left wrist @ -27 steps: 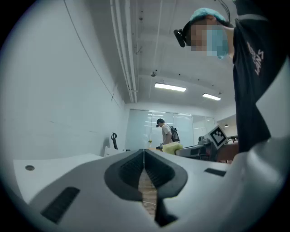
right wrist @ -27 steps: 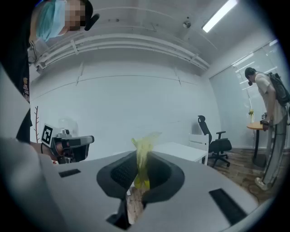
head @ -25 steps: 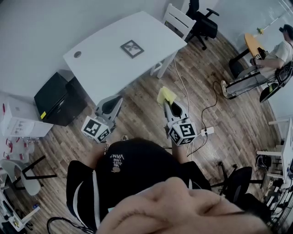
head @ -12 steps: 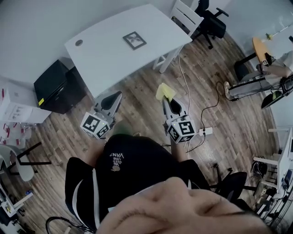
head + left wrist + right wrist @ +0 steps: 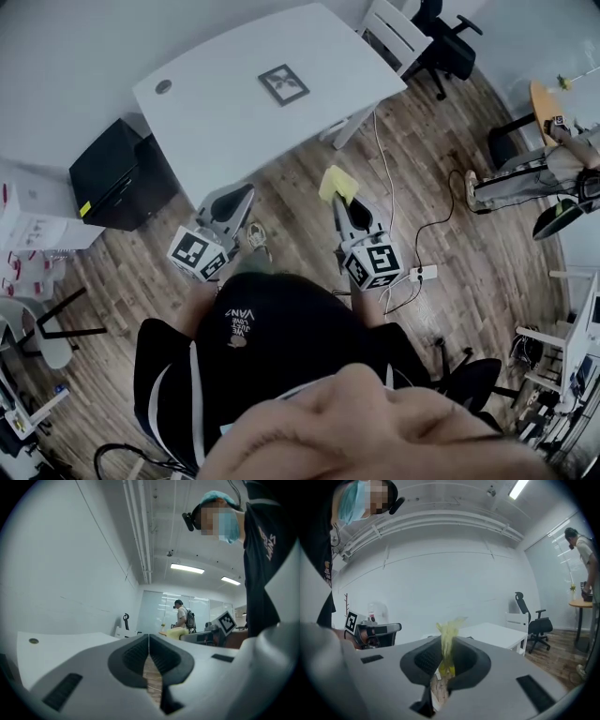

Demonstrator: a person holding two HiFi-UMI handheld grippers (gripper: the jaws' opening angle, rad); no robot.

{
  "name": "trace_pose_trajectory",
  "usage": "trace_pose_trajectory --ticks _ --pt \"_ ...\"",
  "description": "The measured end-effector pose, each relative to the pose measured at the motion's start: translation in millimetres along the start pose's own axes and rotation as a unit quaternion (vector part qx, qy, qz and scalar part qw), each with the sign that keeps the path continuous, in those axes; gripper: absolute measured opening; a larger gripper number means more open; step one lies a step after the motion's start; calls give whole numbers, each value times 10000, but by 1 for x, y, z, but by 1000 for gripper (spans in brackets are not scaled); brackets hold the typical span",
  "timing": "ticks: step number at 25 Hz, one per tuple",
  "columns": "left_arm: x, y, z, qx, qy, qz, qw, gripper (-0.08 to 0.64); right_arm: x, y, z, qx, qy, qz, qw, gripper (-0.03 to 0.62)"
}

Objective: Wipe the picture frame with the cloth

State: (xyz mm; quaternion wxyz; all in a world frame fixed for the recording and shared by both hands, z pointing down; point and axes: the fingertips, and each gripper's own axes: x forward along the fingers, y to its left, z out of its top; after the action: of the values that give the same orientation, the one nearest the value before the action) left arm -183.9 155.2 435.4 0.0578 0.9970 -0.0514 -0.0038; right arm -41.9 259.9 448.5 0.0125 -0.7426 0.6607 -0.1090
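Yellow cloth (image 5: 448, 637) stands pinched between the clenched jaws of the right gripper (image 5: 345, 204), with its loose end poking out past the tips. Beside it on the left, the left gripper (image 5: 232, 200) has its jaws pressed together on nothing. Both are held level with each other, aimed forward and tilted slightly up. Well ahead, the picture frame (image 5: 284, 83) lies flat on the white table (image 5: 206, 122). Over the last second it has slid a little across the head view, so the person seems to be approaching. Wiping is not yet begun.
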Motion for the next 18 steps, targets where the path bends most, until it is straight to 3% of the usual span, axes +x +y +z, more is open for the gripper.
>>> trace_pose_trajectory --ticks 18 --pt "82 140 33 79 -113 -539 9985 15 155 -28 47 -63 -208 -255 9994 43"
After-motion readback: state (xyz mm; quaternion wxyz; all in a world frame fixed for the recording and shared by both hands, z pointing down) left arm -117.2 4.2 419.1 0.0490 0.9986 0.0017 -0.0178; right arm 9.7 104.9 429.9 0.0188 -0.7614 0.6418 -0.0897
